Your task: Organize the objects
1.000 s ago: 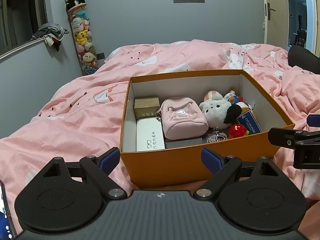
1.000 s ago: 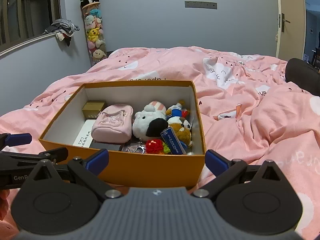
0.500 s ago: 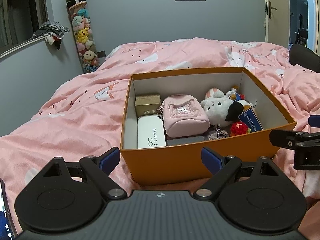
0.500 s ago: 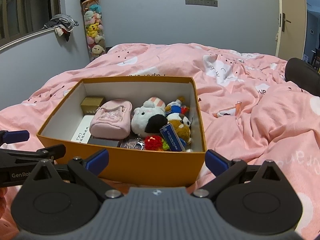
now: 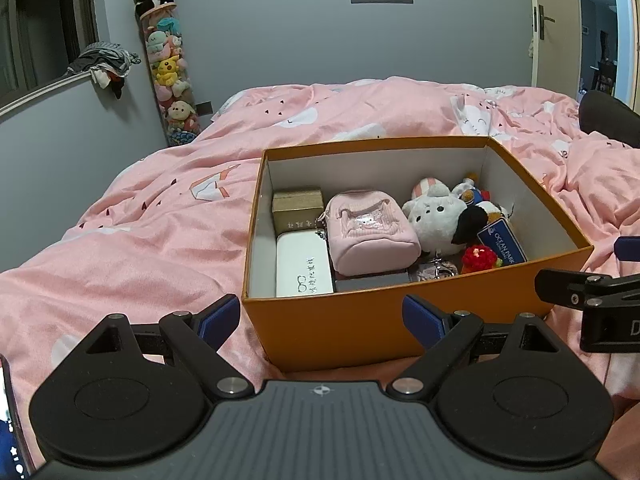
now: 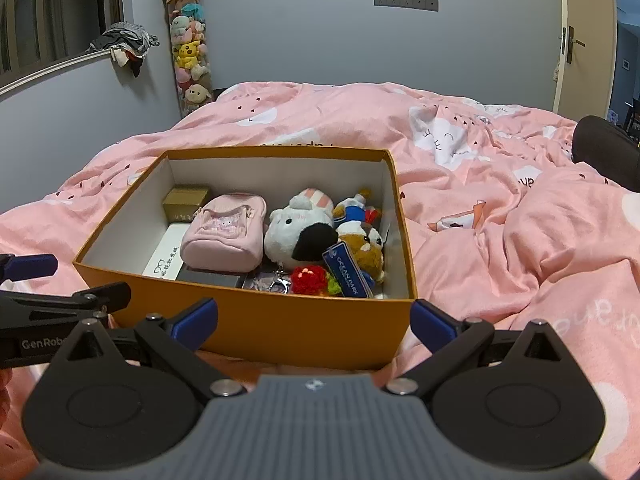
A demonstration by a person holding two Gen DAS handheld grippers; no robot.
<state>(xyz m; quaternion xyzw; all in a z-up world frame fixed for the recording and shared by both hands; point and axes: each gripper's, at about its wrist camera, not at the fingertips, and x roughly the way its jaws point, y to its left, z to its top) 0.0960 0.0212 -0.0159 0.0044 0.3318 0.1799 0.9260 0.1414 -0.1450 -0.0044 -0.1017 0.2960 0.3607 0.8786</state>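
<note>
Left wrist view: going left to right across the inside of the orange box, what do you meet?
White glasses case → pink mini backpack → white plush with a black patch → blue Ocean Park tag, all within the orange box.

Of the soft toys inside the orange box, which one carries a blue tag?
The brown-and-white plush at the box's right end; the blue tag lies against it. The white plush with a black patch beside it shows none.

Grey walls, pink duvet bed, window left, door right.
</note>
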